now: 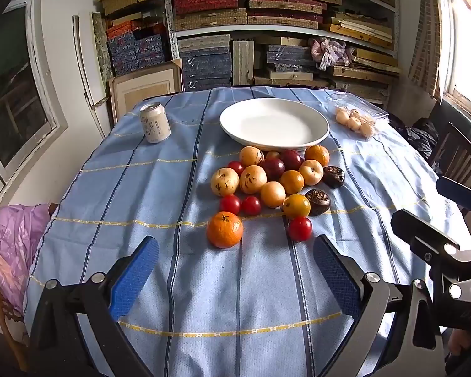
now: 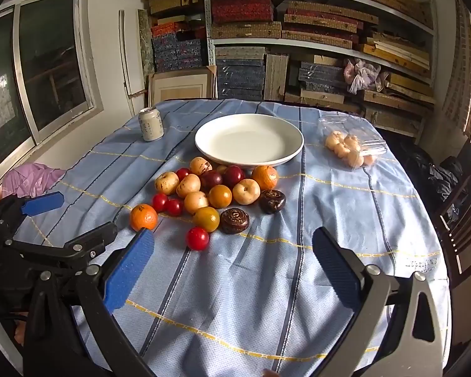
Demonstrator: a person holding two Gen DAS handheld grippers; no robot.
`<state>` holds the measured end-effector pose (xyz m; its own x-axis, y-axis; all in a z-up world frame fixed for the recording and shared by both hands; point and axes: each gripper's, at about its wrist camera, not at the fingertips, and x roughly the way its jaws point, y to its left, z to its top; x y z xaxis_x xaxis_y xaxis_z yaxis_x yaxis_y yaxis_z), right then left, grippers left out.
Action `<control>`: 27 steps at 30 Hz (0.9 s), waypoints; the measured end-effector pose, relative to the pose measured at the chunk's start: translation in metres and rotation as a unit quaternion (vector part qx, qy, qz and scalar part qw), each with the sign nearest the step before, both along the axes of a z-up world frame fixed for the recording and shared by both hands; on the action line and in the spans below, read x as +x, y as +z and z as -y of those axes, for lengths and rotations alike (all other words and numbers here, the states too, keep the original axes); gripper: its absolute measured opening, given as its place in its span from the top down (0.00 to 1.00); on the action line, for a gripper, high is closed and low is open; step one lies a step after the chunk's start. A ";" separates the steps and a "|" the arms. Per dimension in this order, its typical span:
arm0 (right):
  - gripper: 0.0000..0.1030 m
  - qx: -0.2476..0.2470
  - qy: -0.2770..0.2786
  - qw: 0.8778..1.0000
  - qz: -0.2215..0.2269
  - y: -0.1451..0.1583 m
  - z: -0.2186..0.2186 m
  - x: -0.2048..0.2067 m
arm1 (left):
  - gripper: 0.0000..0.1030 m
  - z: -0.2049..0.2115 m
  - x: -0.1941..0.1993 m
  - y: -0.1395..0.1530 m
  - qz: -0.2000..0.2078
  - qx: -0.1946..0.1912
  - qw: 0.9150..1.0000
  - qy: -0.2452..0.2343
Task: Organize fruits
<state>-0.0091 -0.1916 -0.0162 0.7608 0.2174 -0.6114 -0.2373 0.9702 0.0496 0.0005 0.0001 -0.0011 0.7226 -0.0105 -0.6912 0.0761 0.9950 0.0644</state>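
One white plate (image 1: 235, 132), one can (image 1: 154, 123) — two mandarins (image 1: 224, 229), two dark fruits (image 1: 318, 202).

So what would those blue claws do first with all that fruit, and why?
Probably ease the left gripper forward around the nearest orange. Both grippers are open and hold nothing, the plate has no fruit on it, and that orange sits at the near edge of the pile, almost between the left fingers, apart from its neighbours.

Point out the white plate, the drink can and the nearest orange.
white plate (image 1: 232, 116): left wrist view, on its left rim.
drink can (image 1: 155, 124): left wrist view, middle of its side.
nearest orange (image 1: 224, 230): left wrist view, centre of its peel.
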 end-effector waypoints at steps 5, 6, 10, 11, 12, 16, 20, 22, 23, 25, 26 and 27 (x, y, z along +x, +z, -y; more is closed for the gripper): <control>0.04 0.000 0.000 1.000 -0.001 0.000 0.000 0.000 | 0.03 -0.002 -0.001 0.000 0.002 -0.002 1.000 -0.003; 0.04 0.001 0.000 1.000 -0.001 0.000 0.001 0.000 | 0.03 -0.002 -0.001 0.000 0.002 -0.002 1.000 -0.003; 0.04 0.001 -0.001 1.000 -0.002 -0.001 0.001 0.000 | 0.03 -0.002 -0.001 0.000 0.001 -0.003 1.000 -0.002; 0.04 0.001 0.000 1.000 -0.002 -0.001 0.001 0.000 | 0.03 -0.002 -0.001 0.000 0.001 -0.003 1.000 -0.003; 0.04 0.002 0.000 1.000 -0.002 -0.001 0.001 0.001 | 0.03 -0.002 -0.001 0.001 0.001 -0.003 1.000 -0.003; 0.04 0.002 0.000 1.000 -0.002 0.000 0.001 0.001 | 0.03 -0.001 -0.001 0.000 0.001 -0.002 1.000 -0.003; 0.04 0.002 0.000 1.000 -0.003 0.000 0.002 0.001 | 0.03 -0.001 -0.001 0.000 0.002 -0.002 1.000 -0.003; 0.04 0.003 0.000 1.000 -0.003 0.000 0.002 0.002 | 0.03 -0.001 -0.002 0.000 0.001 -0.002 1.000 -0.003; 0.04 0.003 0.000 1.000 -0.003 0.000 0.002 0.002 | 0.03 -0.001 -0.002 0.000 0.001 -0.002 1.000 -0.003; 0.04 0.003 0.000 1.000 -0.004 -0.001 0.002 0.003 | 0.03 0.000 -0.001 0.000 0.001 -0.001 1.000 -0.003; 0.04 0.003 0.000 1.000 -0.004 -0.001 0.002 0.003 | 0.03 0.000 -0.001 0.000 0.001 -0.001 1.000 -0.003; 0.04 0.003 0.000 1.000 -0.004 -0.001 0.002 0.003 | 0.03 0.000 -0.001 0.000 0.001 -0.002 1.000 -0.003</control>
